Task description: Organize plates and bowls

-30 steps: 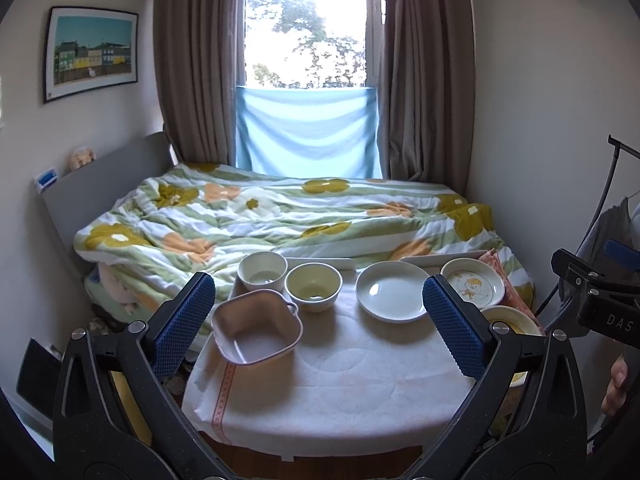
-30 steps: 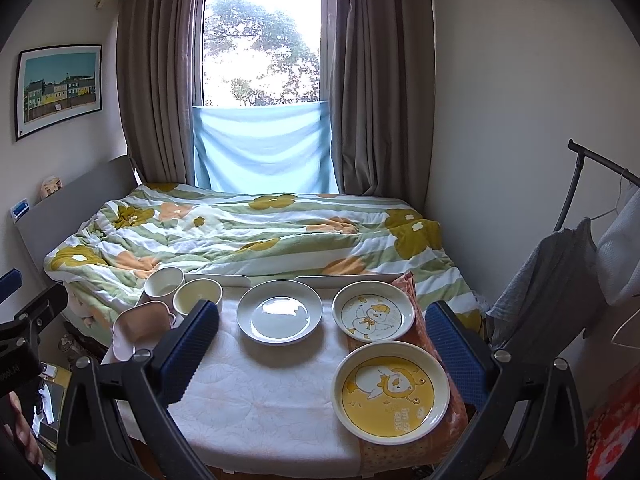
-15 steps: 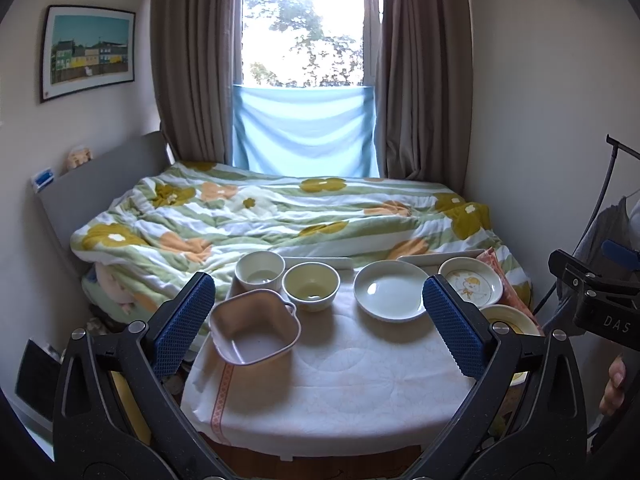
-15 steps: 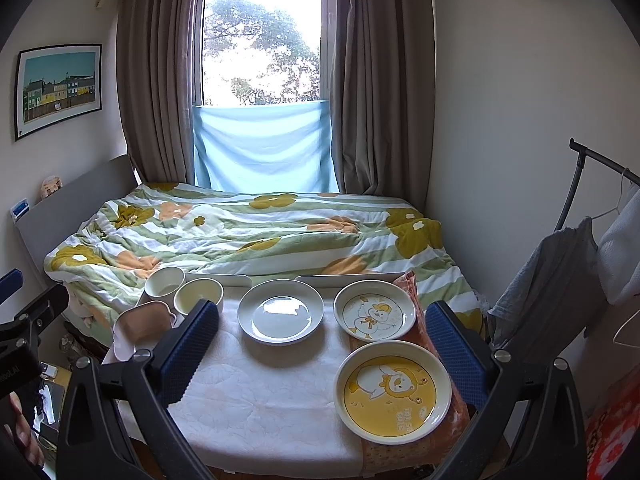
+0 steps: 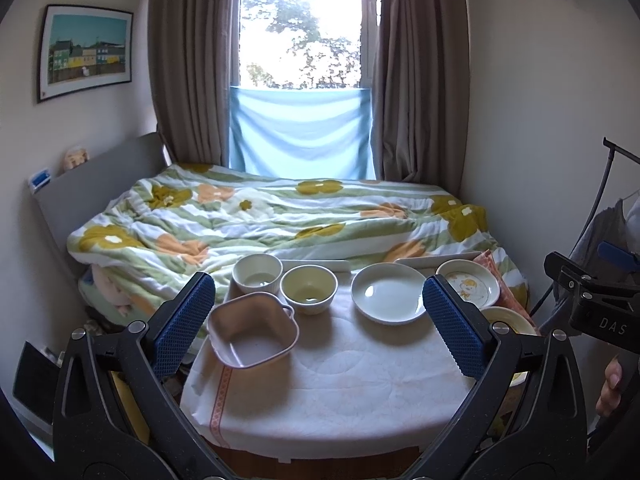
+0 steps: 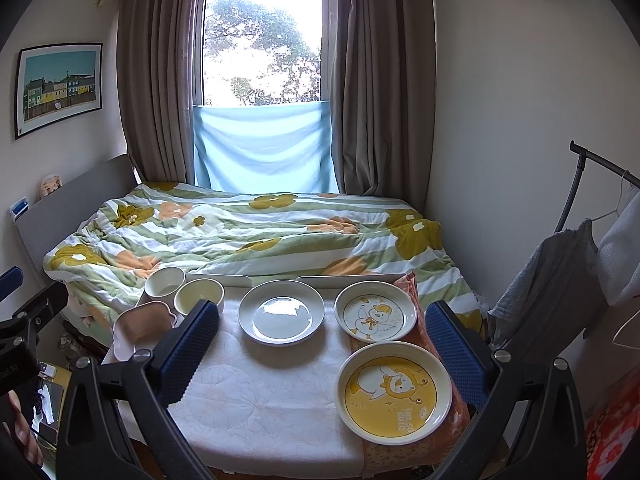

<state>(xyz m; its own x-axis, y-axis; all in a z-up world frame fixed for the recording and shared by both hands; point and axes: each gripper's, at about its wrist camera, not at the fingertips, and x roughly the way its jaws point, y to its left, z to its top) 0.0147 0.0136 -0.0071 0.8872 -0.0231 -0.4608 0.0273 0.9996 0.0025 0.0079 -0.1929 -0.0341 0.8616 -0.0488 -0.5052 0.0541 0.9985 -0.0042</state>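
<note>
On a cloth-covered table (image 5: pixel 320 376) stand a pink square dish (image 5: pixel 253 334), a white bowl (image 5: pixel 257 273), a cream bowl (image 5: pixel 309 288) and a plain white plate (image 5: pixel 388 293). Two cartoon plates lie at the right: a white one (image 6: pixel 375 316) and a yellow one (image 6: pixel 394 392). My left gripper (image 5: pixel 318 324) is open, held above the table's near side, with nothing between its fingers. My right gripper (image 6: pixel 318 350) is open too, empty, above the table in front of the yellow plate.
A bed with a flowered quilt (image 5: pixel 280 220) lies directly behind the table, under a curtained window. A clothes rack (image 6: pixel 580 240) with hanging garments stands at the right wall. A person's hand (image 5: pixel 608 388) holds the other gripper at the right edge.
Both views have shifted slightly; the table and dishes sit a little lower and to the left in the left wrist view. No dish has moved and both grippers stay open.
</note>
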